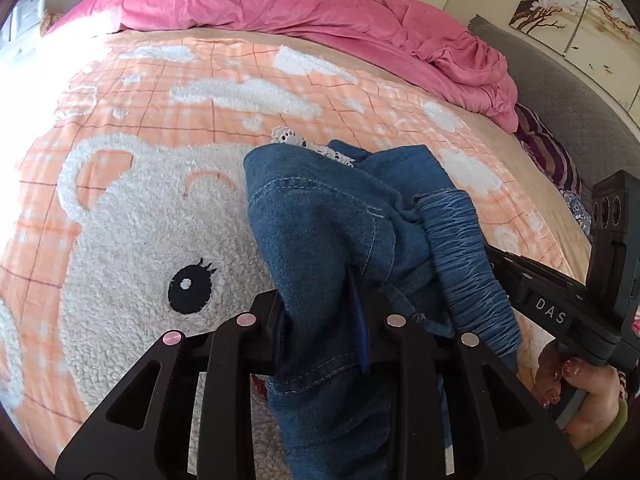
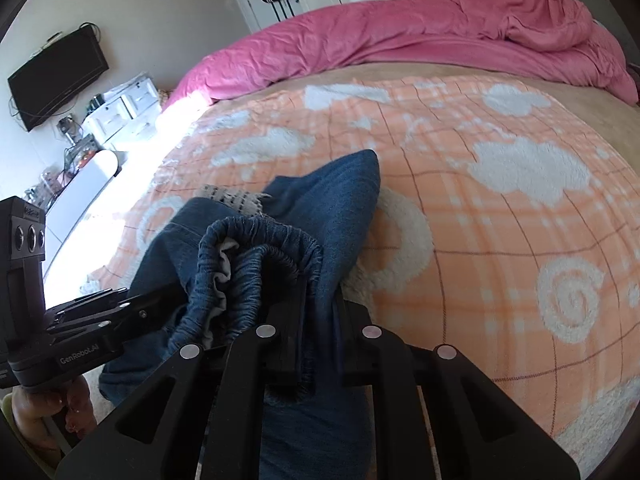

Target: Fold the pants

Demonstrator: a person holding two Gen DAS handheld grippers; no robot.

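Blue denim pants [image 1: 320,208] hang bunched above the bed, held up by both grippers. In the left wrist view my left gripper [image 1: 320,302] is shut on a fold of the denim, which drapes down between its fingers. The elastic waistband [image 1: 464,256] runs to the right, where my right gripper [image 1: 496,260] comes in, held by a hand [image 1: 576,384]. In the right wrist view my right gripper [image 2: 320,312] is shut on the pants [image 2: 340,208] beside the gathered waistband [image 2: 256,264]. My left gripper [image 2: 160,300] grips the cloth at the left. White lace trim [image 2: 228,196] peeks out behind.
Below lies a peach checked blanket [image 1: 140,80] with a fluffy white bear and clouds. A crumpled pink duvet [image 1: 280,8] lies along the far side. A grey headboard [image 1: 560,100] and striped pillow [image 1: 548,148] are at right. A wall TV [image 2: 56,76] and white drawers [image 2: 124,108] stand beyond the bed.
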